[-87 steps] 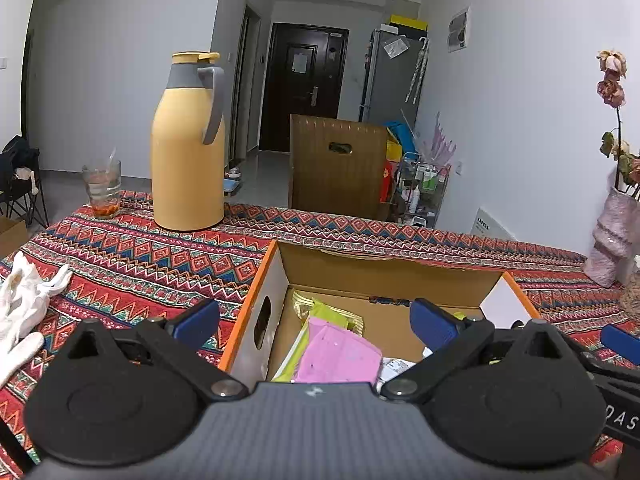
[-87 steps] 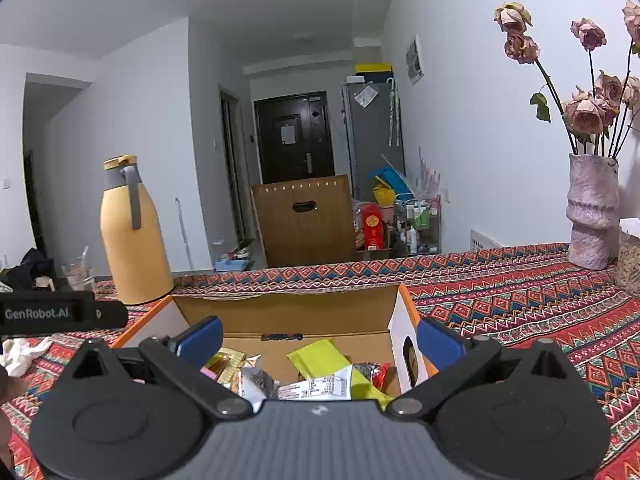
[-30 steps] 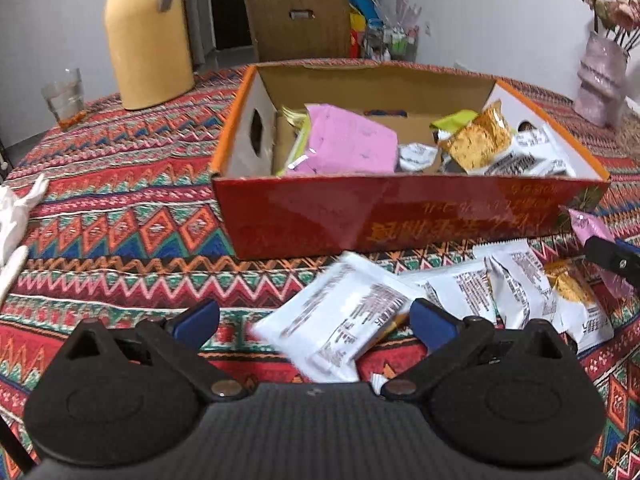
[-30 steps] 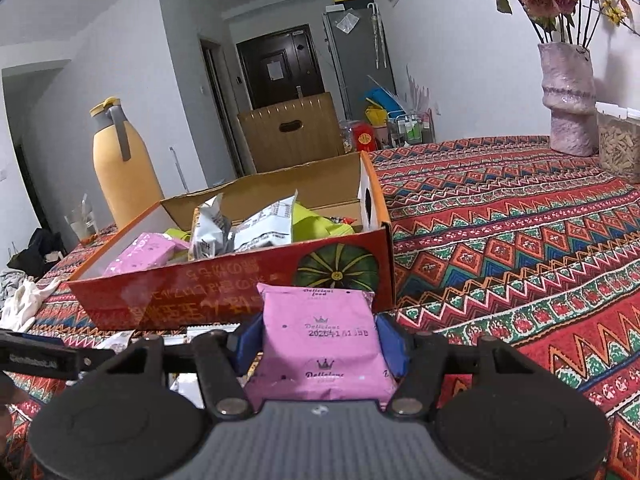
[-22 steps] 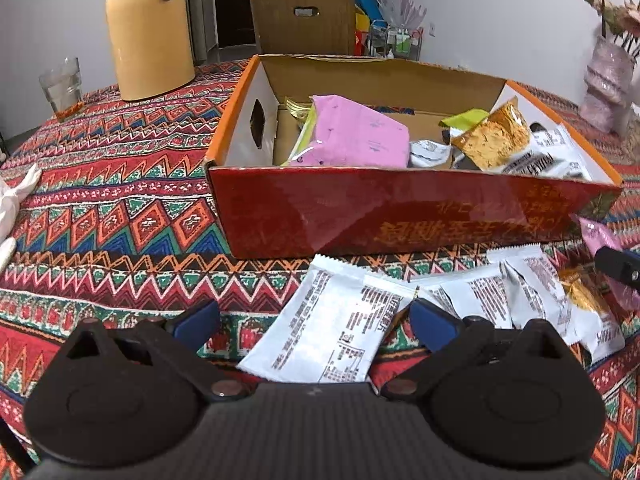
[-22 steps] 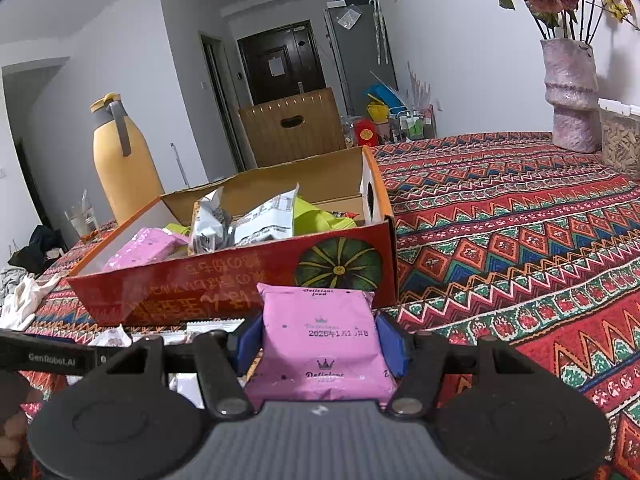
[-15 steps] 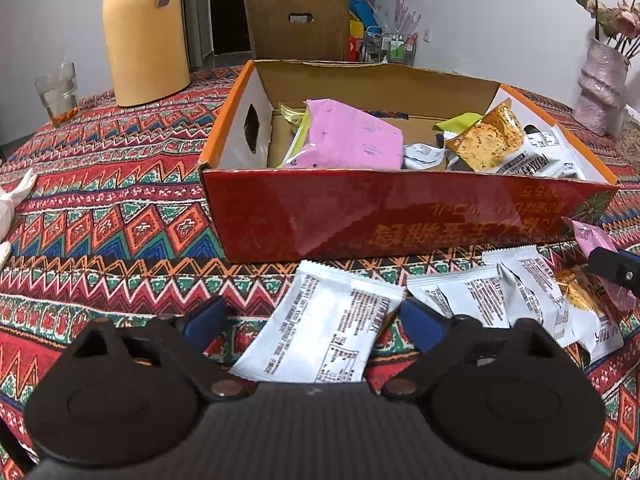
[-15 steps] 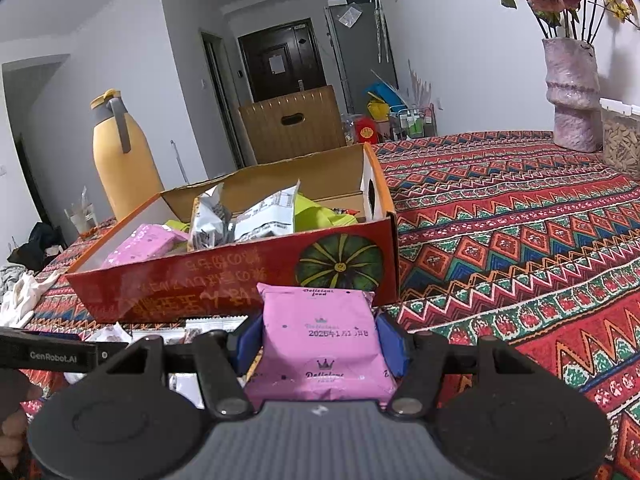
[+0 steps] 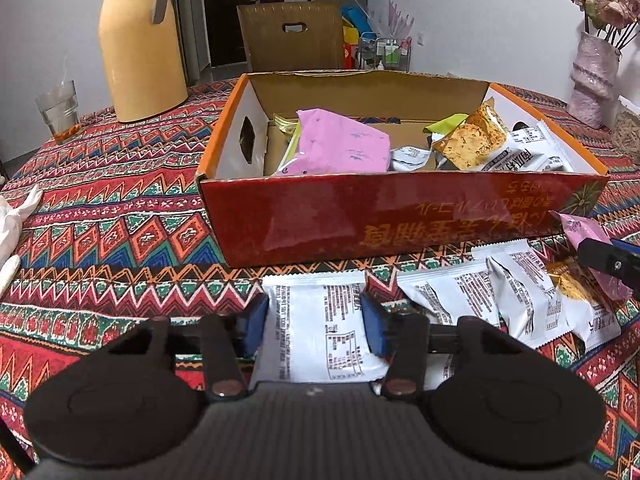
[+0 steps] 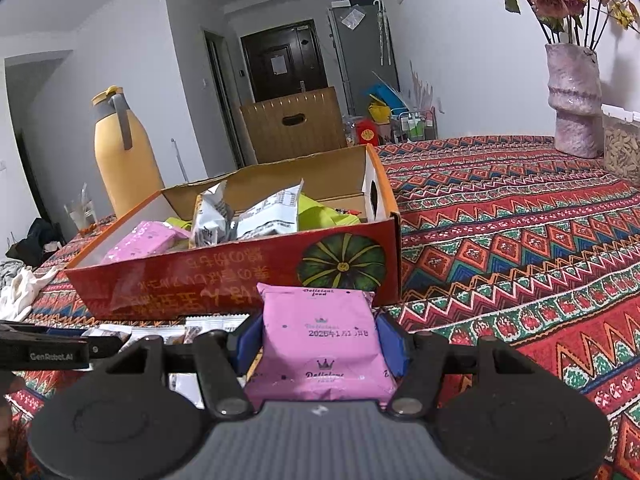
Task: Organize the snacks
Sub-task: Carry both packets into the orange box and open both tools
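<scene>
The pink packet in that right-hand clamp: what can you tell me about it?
The pink packet is a soft, puffy pillow-shaped pouch that looks like matte plastic film, with crimped, sealed ends. It carries small dark print: a crown, the words "Delicious food" and a date stamp. The right gripper is shut on it, a blue pad pressing each side. It sits just in front of the red box.

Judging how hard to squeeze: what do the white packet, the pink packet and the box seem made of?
White packet in the left claw: likely thin plastic film, crinkled with a serrated seal. Pink packet in the right claw: similar matte film, puffed and creased. Box: cardboard, brown inside, glossy red print outside.
</scene>
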Tool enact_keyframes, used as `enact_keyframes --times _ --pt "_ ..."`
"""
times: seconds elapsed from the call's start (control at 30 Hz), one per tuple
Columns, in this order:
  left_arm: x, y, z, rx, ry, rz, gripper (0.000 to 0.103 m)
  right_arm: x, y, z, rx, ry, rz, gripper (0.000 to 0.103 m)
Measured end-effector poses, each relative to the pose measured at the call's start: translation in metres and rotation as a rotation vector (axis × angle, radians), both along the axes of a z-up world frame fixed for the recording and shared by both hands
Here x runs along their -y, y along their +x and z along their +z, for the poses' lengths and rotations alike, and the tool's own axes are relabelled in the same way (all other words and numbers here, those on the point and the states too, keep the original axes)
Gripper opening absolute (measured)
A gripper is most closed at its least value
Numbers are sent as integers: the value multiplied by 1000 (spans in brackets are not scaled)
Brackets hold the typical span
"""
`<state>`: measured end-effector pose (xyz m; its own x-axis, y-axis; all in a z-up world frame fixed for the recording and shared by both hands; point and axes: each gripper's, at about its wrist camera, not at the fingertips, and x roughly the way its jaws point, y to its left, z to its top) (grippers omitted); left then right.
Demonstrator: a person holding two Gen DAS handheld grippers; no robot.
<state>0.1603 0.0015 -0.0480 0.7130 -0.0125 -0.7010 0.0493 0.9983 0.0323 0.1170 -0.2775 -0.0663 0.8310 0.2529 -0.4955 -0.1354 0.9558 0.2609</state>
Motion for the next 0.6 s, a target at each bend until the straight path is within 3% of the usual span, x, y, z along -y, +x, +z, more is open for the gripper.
enact_keyframes --times 0.3,0.6 --pt "1 -10 9 14 6 -1 47 0 -5 3 28 -5 3 61" --pt "5 -25 35 93 -16 -7 47 0 -14 18 67 -12 11 61"
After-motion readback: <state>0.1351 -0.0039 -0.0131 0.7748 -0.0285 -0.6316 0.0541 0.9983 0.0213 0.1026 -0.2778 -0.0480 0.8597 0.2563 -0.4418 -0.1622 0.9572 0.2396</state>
